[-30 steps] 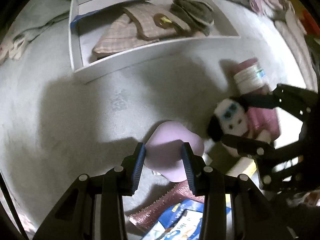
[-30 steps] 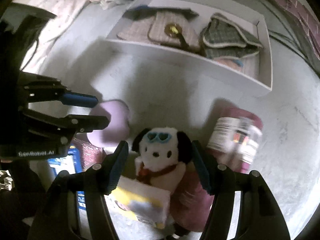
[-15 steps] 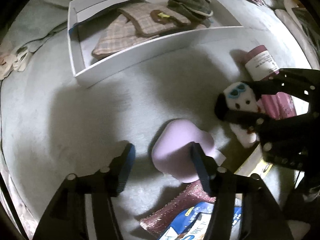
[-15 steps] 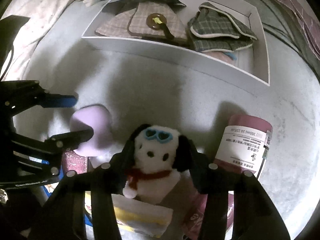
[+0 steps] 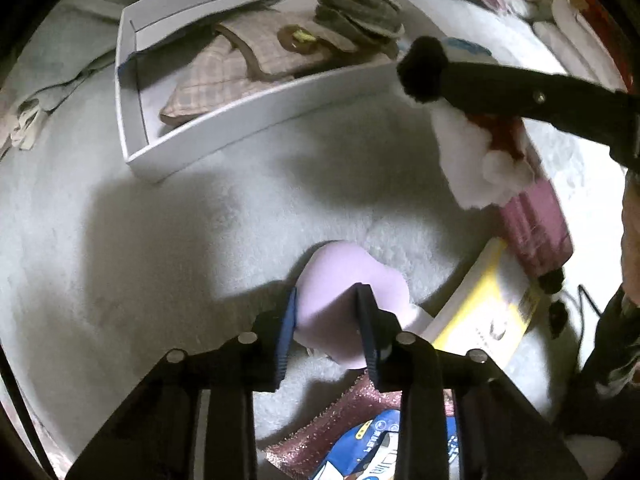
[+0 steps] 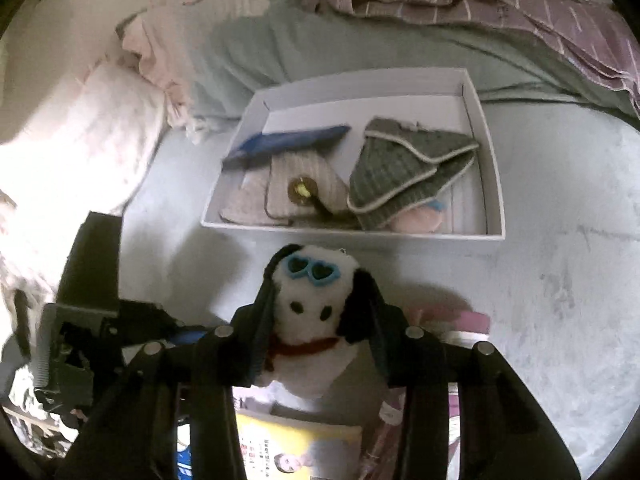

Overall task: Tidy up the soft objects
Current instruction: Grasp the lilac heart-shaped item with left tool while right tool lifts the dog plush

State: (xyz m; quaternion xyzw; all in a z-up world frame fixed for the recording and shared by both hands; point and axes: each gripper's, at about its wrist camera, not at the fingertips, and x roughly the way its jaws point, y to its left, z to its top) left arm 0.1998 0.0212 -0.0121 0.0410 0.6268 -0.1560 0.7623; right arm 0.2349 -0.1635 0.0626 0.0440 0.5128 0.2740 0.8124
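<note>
My left gripper (image 5: 326, 300) is shut on a lilac heart-shaped cushion (image 5: 344, 280) that rests on the grey blanket. My right gripper (image 6: 320, 300) is shut on a white plush dog (image 6: 316, 304) with black ears and blue heart sunglasses, held above the blanket; it also shows in the left wrist view (image 5: 476, 160) hanging at the upper right. A white shallow box (image 6: 494, 184) lies beyond, holding a beige plaid pouch (image 6: 296, 196) and a grey plaid pouch (image 6: 404, 172). The box also shows in the left wrist view (image 5: 248, 120).
A yellow book (image 5: 484, 312), a pink bottle (image 5: 536, 220), a glittery pink pouch (image 5: 340, 428) and a blue packet (image 5: 372, 448) lie near my grippers. Pink and grey-green bedding (image 6: 80, 140) and a purple striped cloth (image 6: 500, 4) lie behind the box.
My left gripper closed on the lilac cushion after being open around it. My right gripper lifted the plush dog up off the pile, toward the white box.
</note>
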